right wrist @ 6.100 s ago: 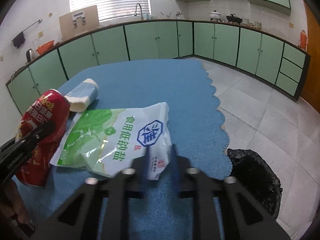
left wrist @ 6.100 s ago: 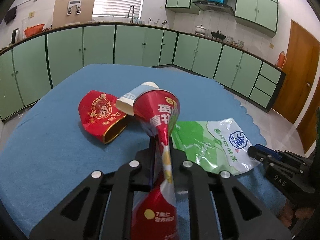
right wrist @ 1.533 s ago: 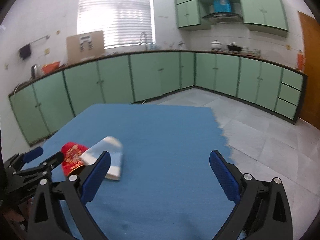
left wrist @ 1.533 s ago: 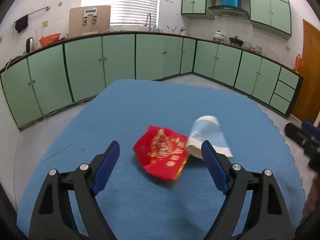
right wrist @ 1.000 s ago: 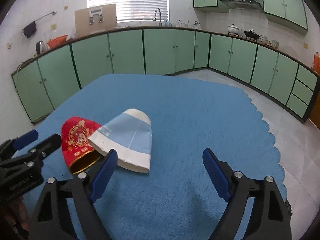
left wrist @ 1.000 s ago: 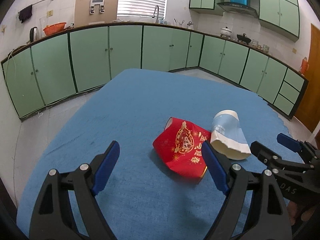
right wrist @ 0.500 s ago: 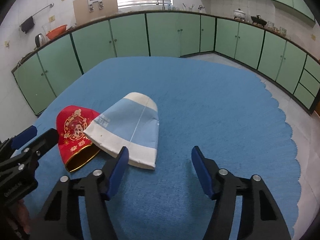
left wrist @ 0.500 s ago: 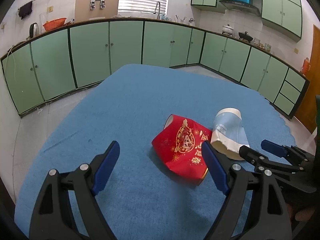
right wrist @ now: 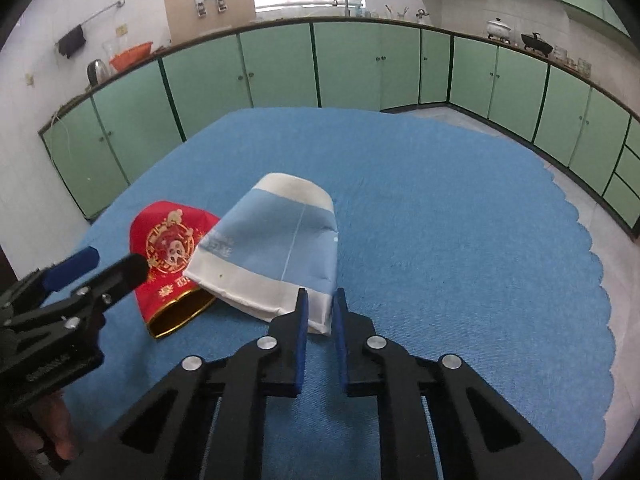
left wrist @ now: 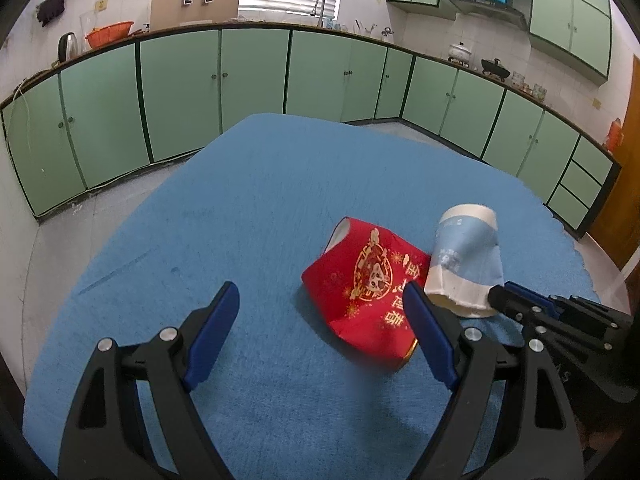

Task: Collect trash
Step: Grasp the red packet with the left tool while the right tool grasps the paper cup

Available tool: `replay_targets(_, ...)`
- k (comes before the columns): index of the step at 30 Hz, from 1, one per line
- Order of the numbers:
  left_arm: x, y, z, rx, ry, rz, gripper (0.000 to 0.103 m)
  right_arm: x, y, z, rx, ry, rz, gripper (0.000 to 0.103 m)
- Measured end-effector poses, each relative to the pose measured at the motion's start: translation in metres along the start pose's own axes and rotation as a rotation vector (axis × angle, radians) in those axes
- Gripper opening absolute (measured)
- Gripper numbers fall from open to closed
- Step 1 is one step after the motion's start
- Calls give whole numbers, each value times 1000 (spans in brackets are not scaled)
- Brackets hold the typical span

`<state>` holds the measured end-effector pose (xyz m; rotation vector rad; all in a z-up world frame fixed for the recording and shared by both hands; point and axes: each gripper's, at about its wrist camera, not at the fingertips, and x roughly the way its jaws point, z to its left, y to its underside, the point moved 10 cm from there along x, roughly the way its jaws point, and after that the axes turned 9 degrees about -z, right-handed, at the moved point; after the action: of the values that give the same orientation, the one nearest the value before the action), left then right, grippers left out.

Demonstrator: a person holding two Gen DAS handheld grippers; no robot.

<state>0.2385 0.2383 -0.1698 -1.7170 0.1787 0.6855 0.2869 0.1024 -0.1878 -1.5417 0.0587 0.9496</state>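
A round desk (right wrist: 440, 208) under a blue cloth fills both views, with green kitchen cabinets (left wrist: 180, 92) curving behind it. Two pieces of trash remain on it, lying side by side and touching: a flattened red paper cup (left wrist: 368, 284) with gold print, and a squashed pale blue and white paper cup (right wrist: 280, 252) whose one edge rests over the red one's side.

The right tool (right wrist: 319, 312) has just been closing, and its blue pads now pinch the near corner of the blue cup's open rim, probably because the crushed rim gives a thin flap that narrow jaws can clamp (the body would be too wide and slippery). The cup itself lies on the cloth, not lifted.

The left tool (left wrist: 320, 328) hangs released, jaws wide, angled down at the red cup, which lies just ahead of its pads and apart from them; it looks lined up to take that piece.
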Motion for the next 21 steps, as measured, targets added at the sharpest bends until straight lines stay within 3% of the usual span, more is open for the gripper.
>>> replay_targets(3, -1, 0, -3, 12, 5, -7, 81, -5, -3, -3, -3, 3, -20, 8)
replay_targets(4, -2, 2, -4, 12, 9, -8, 81, -8, -2, -5, -10, 12, -24, 0)
replay_targets(13, -2, 16, -35, 33, 66, 28, 81, -19, 1, -43, 30, 72, -23, 0)
replay_targets(18, 8, 24, -41, 71, 36, 78, 81, -20, -4, -46, 43, 66, -20, 2)
replay_targets(21, 17, 30, -35, 48, 16, 123, 69, -20, -6, -46, 40, 70, -29, 2)
